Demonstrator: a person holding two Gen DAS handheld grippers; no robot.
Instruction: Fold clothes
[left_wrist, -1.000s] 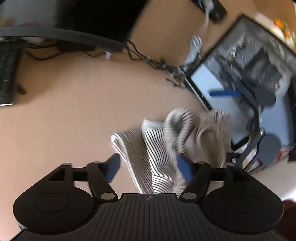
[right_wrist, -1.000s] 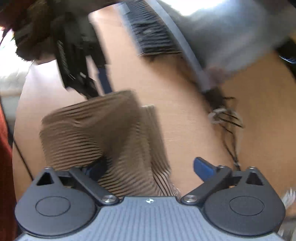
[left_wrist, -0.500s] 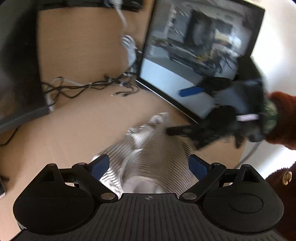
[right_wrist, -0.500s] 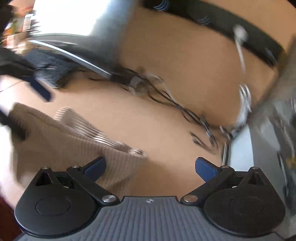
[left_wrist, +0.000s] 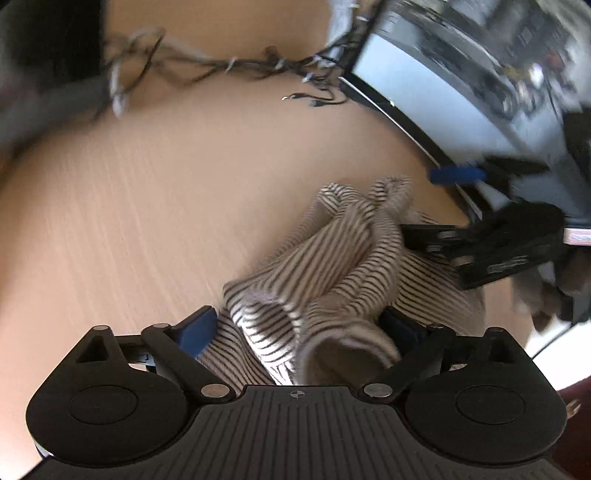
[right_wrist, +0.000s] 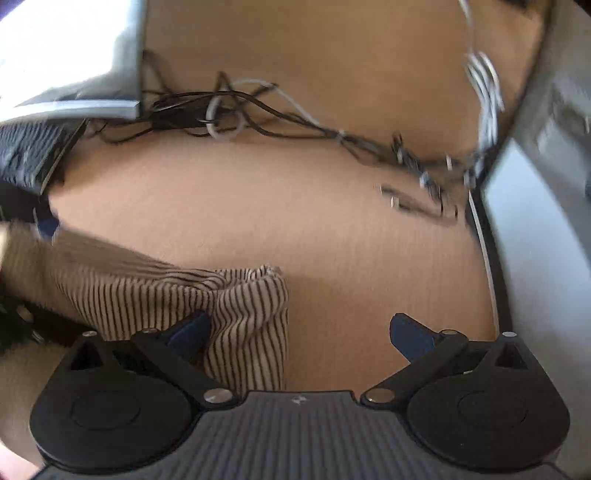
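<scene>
A crumpled cream garment with thin dark stripes (left_wrist: 332, 266) lies bunched on the tan wooden desk (left_wrist: 147, 206). In the left wrist view my left gripper (left_wrist: 298, 328) stands open, and a heap of the cloth sits between its blue-tipped fingers (left_wrist: 195, 328). The other gripper (left_wrist: 491, 247) reaches in from the right and touches the garment's far side. In the right wrist view my right gripper (right_wrist: 299, 335) is open. The striped garment (right_wrist: 166, 291) lies low on the left and drapes around its left finger (right_wrist: 188, 332). Bare desk shows between its fingers.
A tangle of cables (right_wrist: 258, 114) runs along the back of the desk (right_wrist: 295, 221). A screen (left_wrist: 461, 92) stands at the right, close to the garment. A keyboard (right_wrist: 26, 155) and a grey stand (right_wrist: 74, 99) sit at the back left. A sleeve (left_wrist: 576, 398) shows at the right edge.
Both cameras have swung and dropped toward the desk. The garment now sits bunched between my left gripper's fingers, and its end has come up to my right gripper's left finger.
</scene>
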